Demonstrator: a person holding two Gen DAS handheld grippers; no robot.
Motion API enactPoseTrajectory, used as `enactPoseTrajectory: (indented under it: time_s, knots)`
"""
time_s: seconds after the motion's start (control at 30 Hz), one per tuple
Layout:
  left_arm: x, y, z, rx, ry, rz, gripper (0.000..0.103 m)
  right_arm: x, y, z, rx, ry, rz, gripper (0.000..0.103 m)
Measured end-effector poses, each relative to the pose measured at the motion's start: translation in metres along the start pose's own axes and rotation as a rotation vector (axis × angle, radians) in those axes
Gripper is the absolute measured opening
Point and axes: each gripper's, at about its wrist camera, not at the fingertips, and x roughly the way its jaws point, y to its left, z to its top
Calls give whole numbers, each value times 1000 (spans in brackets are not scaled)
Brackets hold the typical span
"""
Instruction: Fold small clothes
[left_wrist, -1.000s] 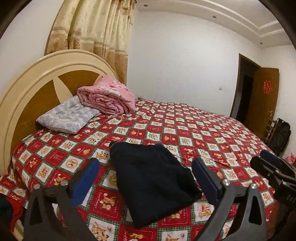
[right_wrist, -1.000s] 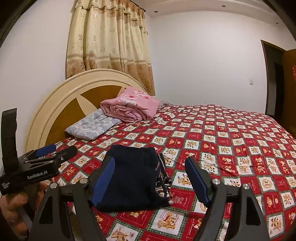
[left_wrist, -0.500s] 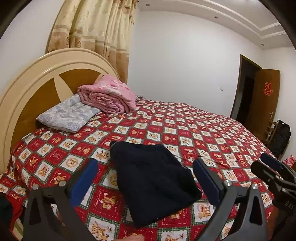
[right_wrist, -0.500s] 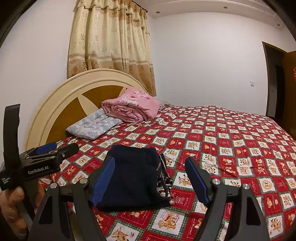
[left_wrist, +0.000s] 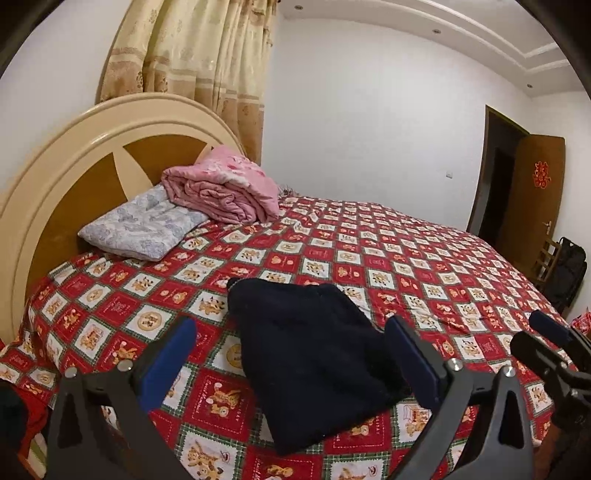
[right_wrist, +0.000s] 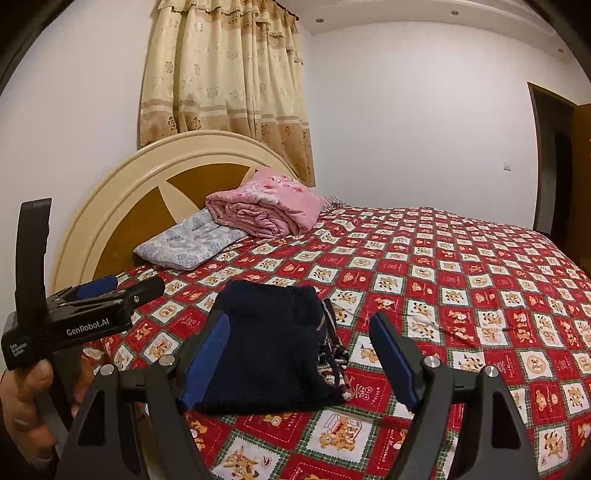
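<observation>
Hand (right_wrist: 26, 402) only in right wrist view

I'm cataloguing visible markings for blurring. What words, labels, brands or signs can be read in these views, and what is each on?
"GenRobot.AI": white print on the side of the left gripper.
Small white print on the left gripper's rear end: too small to read.
Red paper-cut sign on the wooden door: a decorative character, too blurred to read surely.
Lettering in the bedspread squares: too small to read.
</observation>
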Motion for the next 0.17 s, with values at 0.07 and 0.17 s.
enactPoseTrajectory:
  time_s: [0.07,0.17]
  knots:
    - [-1,-1,0,3,-5,-3,103,-2,-1,0,5,-8,-2,79]
    - [-1,-1,1,4,-11,-5,103,-3,-2,0,9,-12,-5,79]
